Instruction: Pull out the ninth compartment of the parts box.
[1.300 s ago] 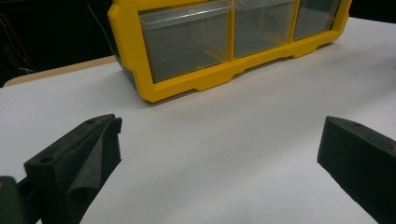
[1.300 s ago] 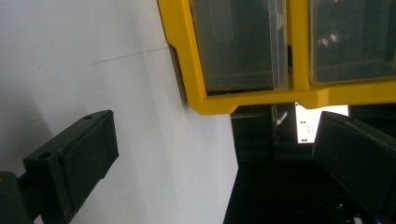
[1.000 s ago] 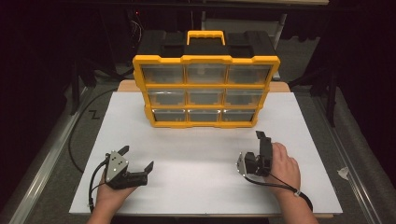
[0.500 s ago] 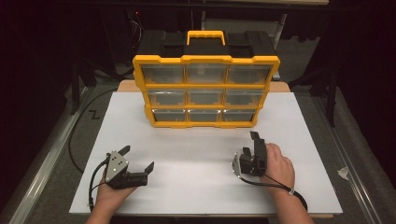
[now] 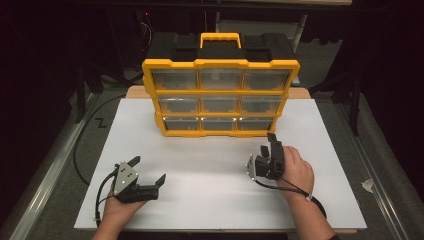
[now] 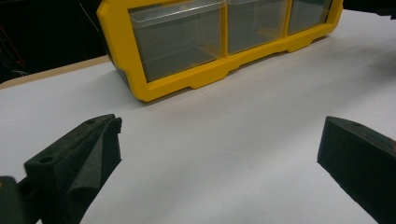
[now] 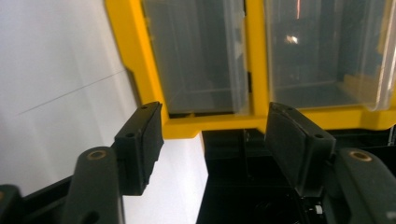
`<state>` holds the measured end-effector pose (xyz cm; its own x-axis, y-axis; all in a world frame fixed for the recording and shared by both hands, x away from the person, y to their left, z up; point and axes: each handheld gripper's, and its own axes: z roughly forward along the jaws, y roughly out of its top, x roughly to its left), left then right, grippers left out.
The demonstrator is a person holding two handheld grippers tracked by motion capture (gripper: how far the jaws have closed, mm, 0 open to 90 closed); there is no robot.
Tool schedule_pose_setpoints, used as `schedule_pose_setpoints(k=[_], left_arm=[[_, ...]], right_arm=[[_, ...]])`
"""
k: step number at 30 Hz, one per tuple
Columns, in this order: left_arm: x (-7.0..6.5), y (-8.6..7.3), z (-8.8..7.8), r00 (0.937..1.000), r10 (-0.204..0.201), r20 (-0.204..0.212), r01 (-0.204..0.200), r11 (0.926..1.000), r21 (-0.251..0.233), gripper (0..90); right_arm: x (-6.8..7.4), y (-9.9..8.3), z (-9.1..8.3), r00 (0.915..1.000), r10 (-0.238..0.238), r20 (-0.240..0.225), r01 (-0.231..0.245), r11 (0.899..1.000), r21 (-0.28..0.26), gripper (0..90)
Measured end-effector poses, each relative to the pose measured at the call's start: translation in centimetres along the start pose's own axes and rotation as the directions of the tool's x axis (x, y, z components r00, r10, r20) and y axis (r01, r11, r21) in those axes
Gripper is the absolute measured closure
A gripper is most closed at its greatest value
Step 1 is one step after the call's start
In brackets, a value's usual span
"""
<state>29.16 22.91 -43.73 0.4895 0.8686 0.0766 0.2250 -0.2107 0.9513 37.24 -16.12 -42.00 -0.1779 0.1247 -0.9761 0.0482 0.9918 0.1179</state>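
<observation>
Your right gripper (image 5: 272,145) is the nearer one to the yellow organizer (image 5: 220,97) — it sits just in front of the cabinet's lower right corner, rolled on its side so its fingers (image 7: 140,140) stack one above the other. Those fingers have just been closing and now stand about half spread with nothing between them; no pad touches the cabinet yet. In the right gripper view they aim at the yellow frame beside the bottom-right drawer (image 5: 255,123), so the drawer lies straight ahead and a little beyond the tips.

The organizer stands upright at the far middle of the white bench (image 5: 210,170), drawer fronts toward you, long axis running left to right across the board.

Your left gripper (image 5: 147,175) rests well apart from it, low at the near left — fingers (image 6: 79,158) wide and empty, pointing toward the cabinet's lower left corner.
</observation>
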Motion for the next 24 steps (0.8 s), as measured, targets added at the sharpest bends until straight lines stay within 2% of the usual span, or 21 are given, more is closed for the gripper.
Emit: schedule_pose_setpoints(k=[11, 18, 19, 21, 24], left_arm=[[0.0, 0.0, 0.0, 1.0000, -0.001, 0.004, 0.001, 1.0000, -0.006, 0.1], [0.0, 0.0, -0.1, 1.0000, -0.001, 0.008, 0.001, 0.9999, -0.012, 0.1], [0.0, 0.0, -0.1, 1.0000, -0.001, 0.008, 0.001, 0.9999, -0.012, 0.1], [0.0, 0.0, 0.0, 1.0000, -0.002, 0.007, 0.002, 0.9999, -0.010, 0.1], [0.1, -0.1, 0.0, 1.0000, 0.002, 0.009, -0.002, 1.0000, -0.004, 0.1]], right_arm=[[-2.4, 1.8, 0.6, 0.9986, 0.012, 0.051, -0.011, 1.000, -0.028, 48.6], [-2.0, 2.7, 1.6, 0.9986, -0.010, 0.052, 0.012, 0.999, -0.034, 53.1], [-1.8, 2.8, 1.8, 0.9989, 0.014, 0.046, -0.013, 1.000, -0.029, 53.6], [-1.8, 2.9, 2.3, 0.9980, -0.020, 0.060, 0.022, 0.999, -0.030, 54.0], [-1.5, 2.8, 3.3, 0.9982, -0.015, 0.057, 0.017, 1.000, -0.027, 56.6]])
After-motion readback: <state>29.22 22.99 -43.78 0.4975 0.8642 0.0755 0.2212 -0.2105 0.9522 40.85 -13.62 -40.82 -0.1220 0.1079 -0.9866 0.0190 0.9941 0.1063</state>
